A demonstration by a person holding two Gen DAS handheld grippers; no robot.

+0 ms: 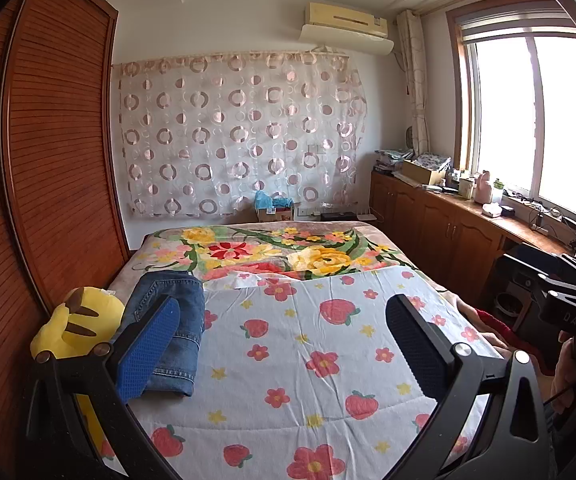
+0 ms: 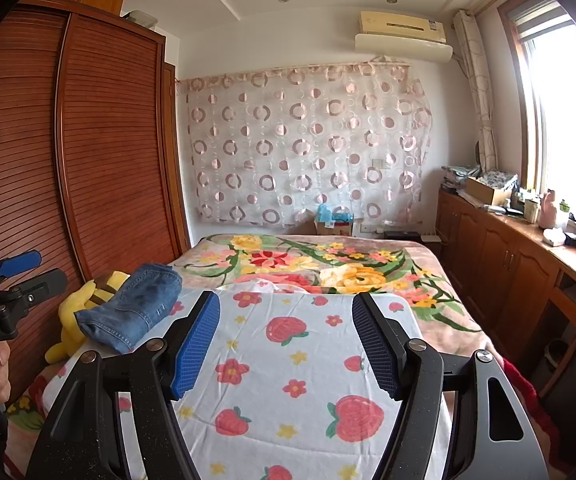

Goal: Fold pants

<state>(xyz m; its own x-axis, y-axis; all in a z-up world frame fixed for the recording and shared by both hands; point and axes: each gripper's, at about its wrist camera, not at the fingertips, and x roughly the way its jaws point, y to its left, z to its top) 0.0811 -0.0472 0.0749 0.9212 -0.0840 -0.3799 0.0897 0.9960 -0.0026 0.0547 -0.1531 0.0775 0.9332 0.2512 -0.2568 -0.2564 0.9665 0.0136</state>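
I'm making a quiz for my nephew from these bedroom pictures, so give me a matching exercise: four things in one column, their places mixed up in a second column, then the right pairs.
Things:
1. folded blue denim pants
2. yellow plush toy with brown stripes
3. cream wall air conditioner
4. strawberry-print white quilt

Places:
A. high on the far wall, above the circle-patterned curtain
B. spread over the near part of the bed
C. on the quilt's left edge, beside the plush toy
D. between the pants and the brown slatted wardrobe

Pairs: 1-C, 2-D, 3-A, 4-B
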